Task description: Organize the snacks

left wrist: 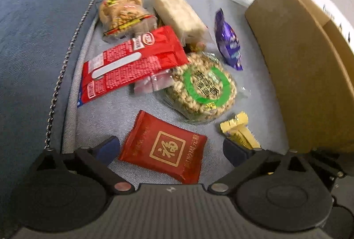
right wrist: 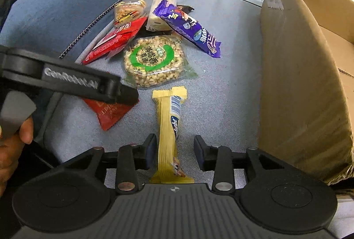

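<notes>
The left gripper's (left wrist: 171,149) fingers (left wrist: 108,147) stand spread wide, one on each side of a dark red square packet (left wrist: 163,153) that lies flat on the pale grey cushion (left wrist: 124,110); the pads do not touch it. The right gripper's (right wrist: 174,153) fingers (right wrist: 150,150) are parted only a little, with a long yellow wafer bar (right wrist: 169,126) lying between them along the line they point; the left pad is just beside the wrapper and the right pad stands clear, so nothing is clamped. Farther off on the cushion lie the other snacks: a round puffed-grain cake with a green ring label (right wrist: 152,61), a red biscuit pack (left wrist: 132,64) resting partly on it, a purple wrapper (right wrist: 188,26), a pale rice-cake bar (left wrist: 177,10) and a bag of peanuts (left wrist: 124,15) at the far side. A cardboard box (right wrist: 298,75) stands at the right edge of the cushion, its flap raised. To the left runs a blue padded surface (left wrist: 39,28). In the right wrist view, a person's hand (right wrist: 13,146) holds the left gripper's handle at the near left.
</notes>
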